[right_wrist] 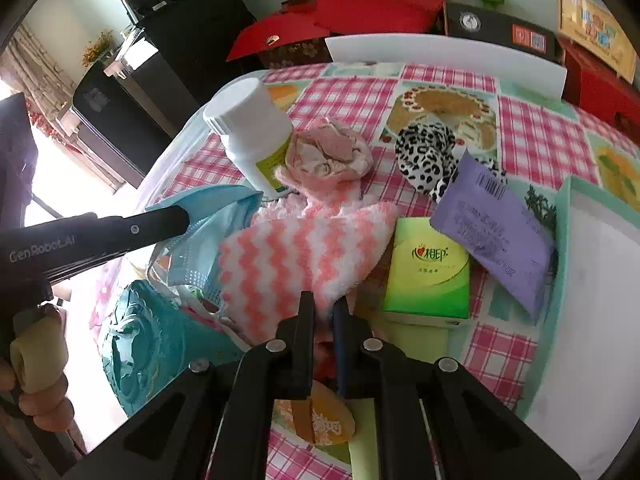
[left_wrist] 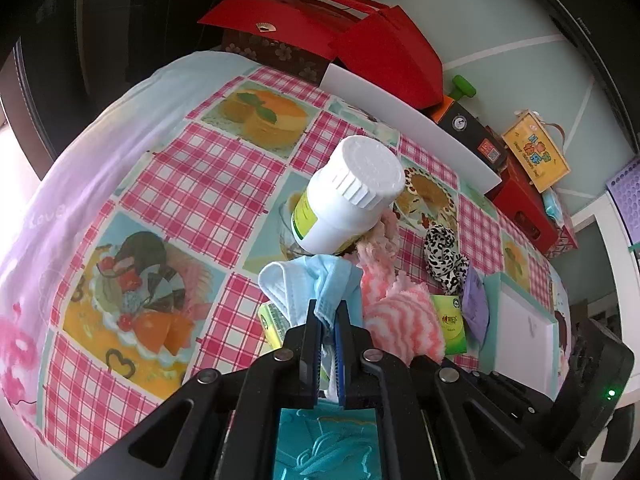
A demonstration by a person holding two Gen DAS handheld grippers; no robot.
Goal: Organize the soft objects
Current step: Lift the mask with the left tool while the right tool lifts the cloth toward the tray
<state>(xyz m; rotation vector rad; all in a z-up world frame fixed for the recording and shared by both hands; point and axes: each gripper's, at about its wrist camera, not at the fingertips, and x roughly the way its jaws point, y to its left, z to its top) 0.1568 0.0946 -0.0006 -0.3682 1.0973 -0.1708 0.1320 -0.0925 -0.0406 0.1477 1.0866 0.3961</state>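
My left gripper (left_wrist: 329, 312) is shut on a light blue face mask (left_wrist: 316, 280), holding it above a teal embossed container (left_wrist: 324, 440). In the right wrist view the left gripper's black finger (right_wrist: 160, 220) lies across the mask (right_wrist: 208, 236), with the teal container (right_wrist: 136, 340) below. My right gripper (right_wrist: 323, 304) is shut on the edge of a pink-and-white wavy cloth (right_wrist: 304, 252), which also shows in the left wrist view (left_wrist: 404, 324). A crumpled pink cloth (right_wrist: 328, 156) and a black-and-white spotted scrunchie (right_wrist: 428, 156) lie on the checked tablecloth (right_wrist: 536, 144).
A white pill bottle (left_wrist: 352, 196) stands tilted beside the pink cloth. A green tissue pack (right_wrist: 430, 272), a purple packet (right_wrist: 496, 224), a white box (right_wrist: 592, 320) and an orange packet (right_wrist: 324, 420) lie near. Red boxes (left_wrist: 360, 40) and a white board (right_wrist: 440, 56) line the far edge.
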